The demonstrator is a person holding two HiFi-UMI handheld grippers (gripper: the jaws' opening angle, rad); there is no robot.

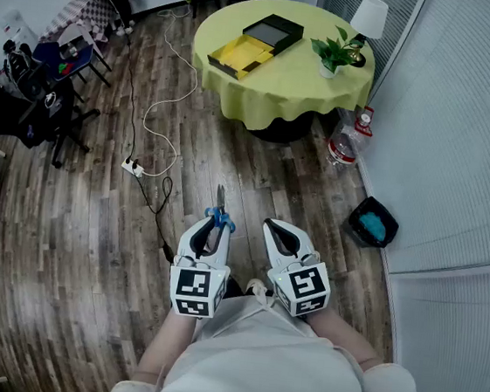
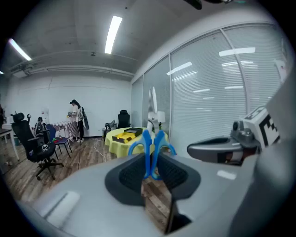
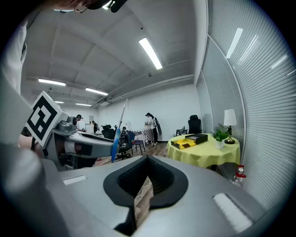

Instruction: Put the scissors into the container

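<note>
Scissors (image 1: 218,218): glossy blue plastic handles, seemingly metal blades. Matt wood-plank floor (image 1: 93,217). Smooth yellow-green worktop cloth (image 1: 284,81).

A round table (image 1: 283,90) w/ yellow-green cloth is seen by the blinds. On it are set an open black-and-yellow container (image 1: 253,47), a potted plant (image 1: 331,56) & a lamp (image 1: 367,20). On the wood floor (image 1: 76,215) a power strip (image 1: 132,166) w/ cables, bottles (image 1: 348,143) nr the table foot & a black bin (image 1: 374,223) are found.
</note>
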